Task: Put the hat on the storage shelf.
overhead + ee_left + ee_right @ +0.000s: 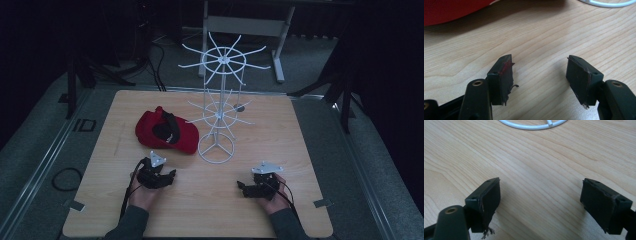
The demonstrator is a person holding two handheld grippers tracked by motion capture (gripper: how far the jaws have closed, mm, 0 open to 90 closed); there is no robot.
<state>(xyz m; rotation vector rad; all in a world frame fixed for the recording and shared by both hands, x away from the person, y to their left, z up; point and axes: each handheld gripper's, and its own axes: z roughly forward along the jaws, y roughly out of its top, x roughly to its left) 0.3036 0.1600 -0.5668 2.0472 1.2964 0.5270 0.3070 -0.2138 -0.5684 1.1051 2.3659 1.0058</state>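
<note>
A red cap [166,131] with a black strap lies on the wooden table [280,150], left of a white wire display rack [220,105] with spoked arms and a round base. My left gripper [170,176] rests low on the table in front of the cap, open and empty; its own view has the jaws apart [539,72] with the cap's red edge [451,10] at top left. My right gripper [241,187] sits at the front right, open and empty. In its view [540,197] the rack's base ring [534,125] lies ahead.
The table's front edge is close behind both hands. Dark metal stands and cables surround the table; a white frame [245,25] stands on the floor beyond it. A coiled cable [66,178] lies on the floor at left.
</note>
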